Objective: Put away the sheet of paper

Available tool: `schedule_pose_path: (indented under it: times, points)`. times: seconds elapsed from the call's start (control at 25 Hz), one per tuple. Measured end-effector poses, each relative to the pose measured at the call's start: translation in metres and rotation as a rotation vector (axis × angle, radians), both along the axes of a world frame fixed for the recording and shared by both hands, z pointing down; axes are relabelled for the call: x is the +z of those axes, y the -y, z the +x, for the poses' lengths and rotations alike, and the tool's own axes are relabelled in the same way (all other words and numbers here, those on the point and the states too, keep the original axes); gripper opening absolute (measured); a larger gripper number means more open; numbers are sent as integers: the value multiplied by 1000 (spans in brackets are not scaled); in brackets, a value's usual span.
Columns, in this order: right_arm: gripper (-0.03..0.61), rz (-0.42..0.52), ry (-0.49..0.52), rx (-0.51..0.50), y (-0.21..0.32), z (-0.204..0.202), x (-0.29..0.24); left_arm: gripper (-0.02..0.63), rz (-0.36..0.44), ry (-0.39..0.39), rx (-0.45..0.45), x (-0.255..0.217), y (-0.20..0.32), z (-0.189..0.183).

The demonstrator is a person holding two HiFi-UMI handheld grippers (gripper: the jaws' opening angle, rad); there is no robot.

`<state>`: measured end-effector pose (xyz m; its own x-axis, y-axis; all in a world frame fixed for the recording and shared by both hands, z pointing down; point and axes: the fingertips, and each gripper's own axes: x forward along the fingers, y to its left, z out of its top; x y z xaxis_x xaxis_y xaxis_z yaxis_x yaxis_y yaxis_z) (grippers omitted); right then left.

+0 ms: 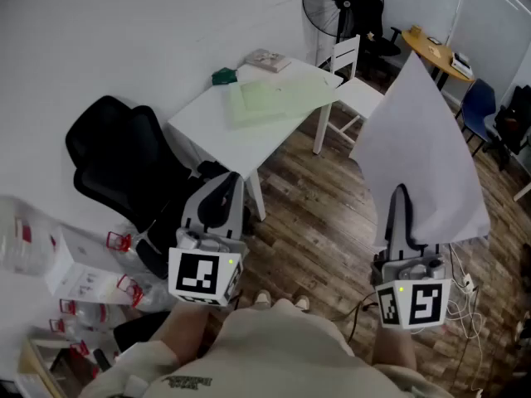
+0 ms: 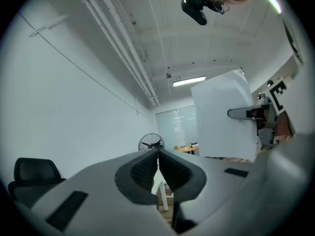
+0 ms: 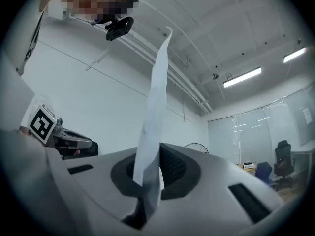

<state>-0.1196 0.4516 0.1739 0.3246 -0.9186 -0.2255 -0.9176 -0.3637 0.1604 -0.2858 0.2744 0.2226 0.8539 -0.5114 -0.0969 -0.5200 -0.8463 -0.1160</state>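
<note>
A white sheet of paper (image 1: pixel 423 152) stands upright in the air at the right, clamped by its lower edge in my right gripper (image 1: pixel 401 197), which is shut on it. In the right gripper view the sheet of paper (image 3: pixel 155 102) rises edge-on from between the jaws of my right gripper (image 3: pixel 150 156). My left gripper (image 1: pixel 222 191) is held low at the left, shut with nothing in it. In the left gripper view my left gripper (image 2: pixel 158 156) has its jaws together, and the sheet of paper (image 2: pixel 224 117) shows at the right with the other gripper.
A white table (image 1: pixel 249 135) stands ahead, carrying a pale green folder (image 1: pixel 278 99), a dark green object (image 1: pixel 224 76) and a booklet (image 1: pixel 267 59). A black office chair (image 1: pixel 124 160) is at the left, a white chair (image 1: pixel 353 85) and a fan (image 1: pixel 342 2) behind. Boxes (image 1: pixel 75 268) lie lower left.
</note>
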Motion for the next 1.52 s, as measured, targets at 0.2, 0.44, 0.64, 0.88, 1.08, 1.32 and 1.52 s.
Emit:
schedule_pose_path:
  times: [0.2,0.44,0.64,0.88,1.08,1.32,1.52]
  points:
    - [23,7,18,-17,-3,10,3,25,-6,7,0,3,-4,9]
    - [23,-6,27,-57,-11,24,8,25,6,37,-10,12,-17,26]
    - [23,-11,50,-78,-25,40,16,25,7,51,-9,13,-34,43]
    - [23,-29,59,-86,-42,56,28,25,12,53,-31,18,-43,51]
    - [23,-56,79,-91,-44,63,39,25,7,49,-23,19,-47,57]
    - [23,-63,78,-92,-36,75,44,25,6,36,-23,21,-37,68]
    - [23,-76,76,-92,-19,87,48,25,7,44,-11,24,-24,81]
